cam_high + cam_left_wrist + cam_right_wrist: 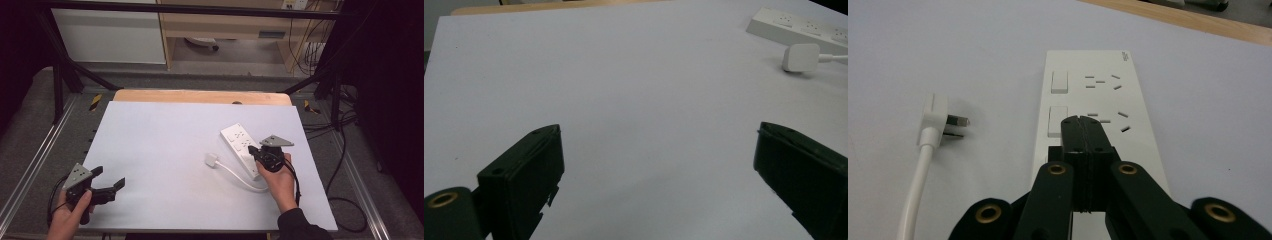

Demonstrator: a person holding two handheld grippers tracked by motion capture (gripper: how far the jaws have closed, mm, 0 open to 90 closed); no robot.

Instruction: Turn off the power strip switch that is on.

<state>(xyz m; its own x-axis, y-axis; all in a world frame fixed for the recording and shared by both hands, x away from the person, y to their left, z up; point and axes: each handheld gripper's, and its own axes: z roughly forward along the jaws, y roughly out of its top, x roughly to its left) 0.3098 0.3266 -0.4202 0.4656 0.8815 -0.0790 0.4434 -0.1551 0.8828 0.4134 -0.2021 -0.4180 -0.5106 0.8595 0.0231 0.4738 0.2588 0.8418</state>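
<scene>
A white power strip (pixel 239 140) lies at the right of the table, with rocker switches (pixel 1059 82) beside its sockets. Its white plug (pixel 212 160) lies loose to its left, prongs facing the strip, on a cable (pixel 240 179) that curls back to the strip's near end. My right gripper (pixel 1082 120) is shut with nothing between its jaws. Its tip is over the strip (pixel 1140 100), next to the second switch; I cannot tell whether it touches. My left gripper (pixel 109 176) is open over bare table at the near left, far from the plug (pixel 800 56).
A pale sheet (pixel 165 150) covers the wooden table (pixel 200 96). Black frame bars and loose cables (pixel 345 200) run along the floor on the right. A person's hands hold both grippers from the near edge.
</scene>
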